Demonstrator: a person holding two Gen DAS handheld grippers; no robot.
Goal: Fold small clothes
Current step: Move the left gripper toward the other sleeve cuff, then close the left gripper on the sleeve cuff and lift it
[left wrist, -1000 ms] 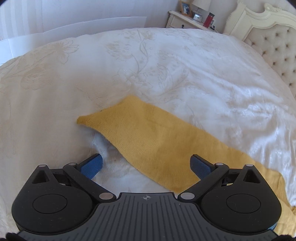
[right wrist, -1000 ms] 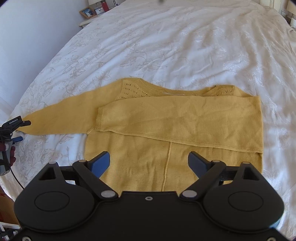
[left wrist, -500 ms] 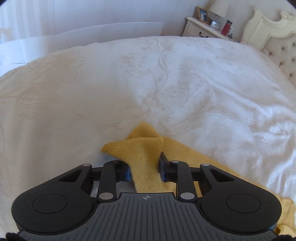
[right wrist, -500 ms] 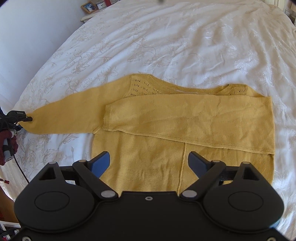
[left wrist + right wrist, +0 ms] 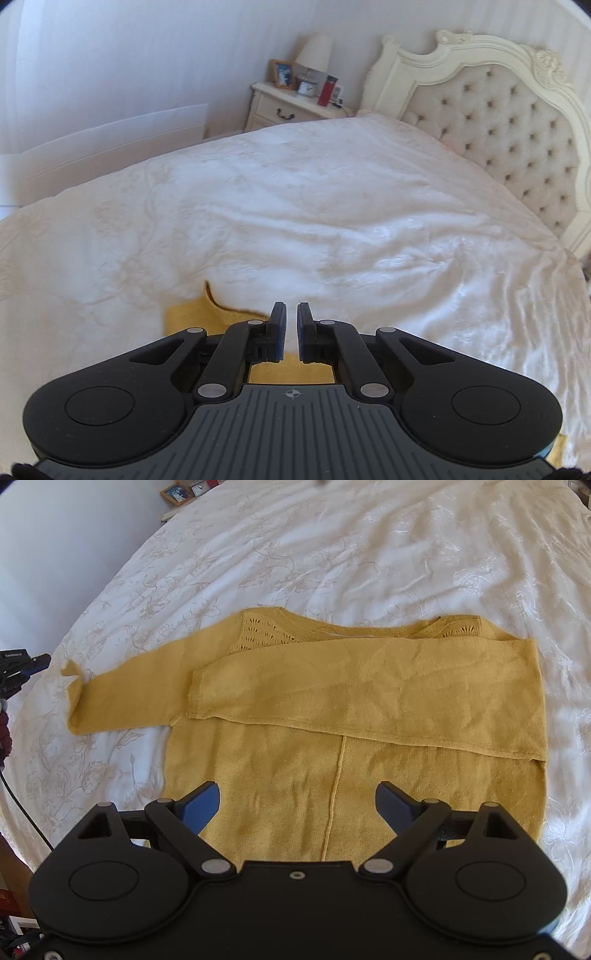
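A mustard-yellow knit sweater [image 5: 369, 709] lies flat on the white bedspread [image 5: 332, 554]. Its right sleeve is folded across the chest. Its left sleeve [image 5: 122, 698] stretches out to the left, the cuff end crumpled. My right gripper [image 5: 297, 805] is open and empty above the sweater's hem. My left gripper [image 5: 291, 328] has its jaws nearly closed with a narrow gap and nothing visible between them. The sleeve cuff [image 5: 207, 314] lies just left of and below its fingers. The left gripper also shows in the right wrist view [image 5: 26, 662], apart from the cuff.
A tufted cream headboard [image 5: 517, 122] stands at the far right of the bed. A nightstand [image 5: 291, 103] with a lamp, photo frame and red bottle stands beside it. A white wall [image 5: 110, 74] runs along the bed's far side.
My left gripper closed on the sleeve cuff, then lifted and tilted up; the cuff now lies crumpled and free of the fingers. The right gripper stayed open, and its view shifted slightly.
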